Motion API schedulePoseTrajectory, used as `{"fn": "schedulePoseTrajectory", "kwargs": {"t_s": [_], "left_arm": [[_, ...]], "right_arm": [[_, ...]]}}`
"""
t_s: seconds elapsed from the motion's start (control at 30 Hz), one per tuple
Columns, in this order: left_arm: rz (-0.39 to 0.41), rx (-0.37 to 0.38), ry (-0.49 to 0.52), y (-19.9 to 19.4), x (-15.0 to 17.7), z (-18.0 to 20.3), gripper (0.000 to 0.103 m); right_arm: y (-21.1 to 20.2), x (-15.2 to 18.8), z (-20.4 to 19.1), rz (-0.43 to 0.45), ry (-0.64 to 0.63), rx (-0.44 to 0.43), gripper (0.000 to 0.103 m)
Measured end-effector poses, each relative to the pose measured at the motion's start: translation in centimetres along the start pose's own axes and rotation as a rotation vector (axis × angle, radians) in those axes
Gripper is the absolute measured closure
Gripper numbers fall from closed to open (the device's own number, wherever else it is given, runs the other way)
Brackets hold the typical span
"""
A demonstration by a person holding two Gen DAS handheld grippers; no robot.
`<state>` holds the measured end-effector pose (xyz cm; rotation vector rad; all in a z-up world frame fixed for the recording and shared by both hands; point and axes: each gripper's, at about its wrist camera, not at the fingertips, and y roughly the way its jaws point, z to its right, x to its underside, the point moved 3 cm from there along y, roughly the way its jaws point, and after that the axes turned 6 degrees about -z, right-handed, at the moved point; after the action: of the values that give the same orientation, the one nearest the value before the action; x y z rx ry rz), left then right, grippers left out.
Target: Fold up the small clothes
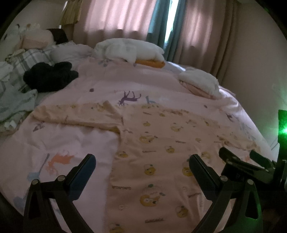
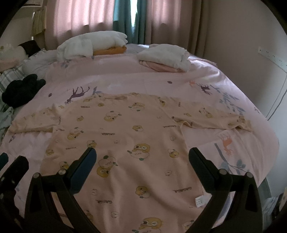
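A small pale peach long-sleeved shirt [image 2: 129,129] with a chick print lies spread flat on the pink bed cover, sleeves out to both sides, hem towards me. It also shows in the left wrist view [image 1: 161,143]. My left gripper [image 1: 142,163] is open and empty above the shirt's left part. My right gripper [image 2: 142,159] is open and empty above the shirt's lower middle. The right gripper also shows at the right edge of the left wrist view [image 1: 240,157]. A white care label [image 2: 199,201] sticks out near the hem.
The pink animal-print bed cover [image 2: 143,78] fills both views. Two folded stacks sit at the far side: white on orange [image 2: 100,44] and white on pink [image 2: 165,57]. A black garment [image 2: 21,89] and plaid pillows [image 1: 26,59] lie at left. Curtains [image 2: 89,16] hang behind.
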<state>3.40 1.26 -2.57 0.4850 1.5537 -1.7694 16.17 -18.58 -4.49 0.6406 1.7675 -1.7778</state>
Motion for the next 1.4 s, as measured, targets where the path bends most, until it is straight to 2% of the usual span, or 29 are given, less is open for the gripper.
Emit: {"fn": "schedulePoseTrajectory", "kwargs": {"t_s": [0.33, 0.5, 0.7, 1.4], "left_arm": [[-0.015, -0.001, -0.001, 0.2, 0.2, 0.1, 0.000], [-0.016, -0.033, 0.000, 0.5, 0.1, 0.1, 0.000], [-0.040, -0.022, -0.009, 0.9, 0.2, 0.0, 0.000], [-0.040, -0.012, -0.004, 1.3, 0.2, 0.3, 0.000]], "right_arm": [[0.2, 0.1, 0.2, -0.010, -0.002, 0.008, 0.000], [0.2, 0.2, 0.2, -0.012, -0.009, 0.001, 0.000], [0.4, 0.3, 0.2, -0.024, -0.005, 0.001, 0.000], [0.7, 0.5, 1.2, -0.045, 0.015, 0.018, 0.000]]}}
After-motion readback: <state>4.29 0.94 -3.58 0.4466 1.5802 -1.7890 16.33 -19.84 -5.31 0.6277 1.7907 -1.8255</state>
